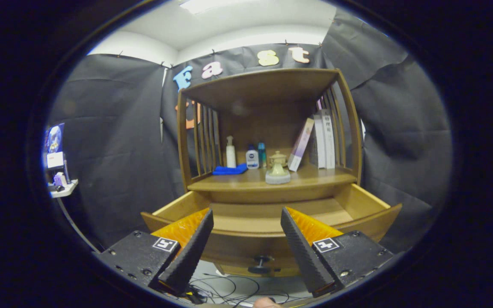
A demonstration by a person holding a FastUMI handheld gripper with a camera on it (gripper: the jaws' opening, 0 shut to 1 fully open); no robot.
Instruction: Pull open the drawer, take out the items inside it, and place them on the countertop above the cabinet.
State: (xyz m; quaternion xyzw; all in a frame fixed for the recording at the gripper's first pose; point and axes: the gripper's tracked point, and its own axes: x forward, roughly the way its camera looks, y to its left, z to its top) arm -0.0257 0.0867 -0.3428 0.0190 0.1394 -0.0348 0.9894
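Observation:
A wooden cabinet stands ahead of me with its drawer [268, 214] pulled out toward me; the visible part of the drawer's floor is bare wood. The drawer's dark round knob [260, 259] sits on its front panel, low between my fingers. My gripper [246, 218] is open, fingers wide apart in front of the drawer's front edge, nothing between them. On the countertop [238, 185] above the drawer stand a small green-and-cream pot [277, 170], a blue cloth [229, 170], a white pump bottle [230, 152], a small white bottle [252, 157] and a teal bottle [262, 154].
Books [321, 139] lean at the countertop's right end under the cabinet's top shelf [263, 85]. Slatted sides close the shelf on both flanks. Cables [229, 288] lie on the floor below the drawer. A small stand with a screen [56, 158] sits far left.

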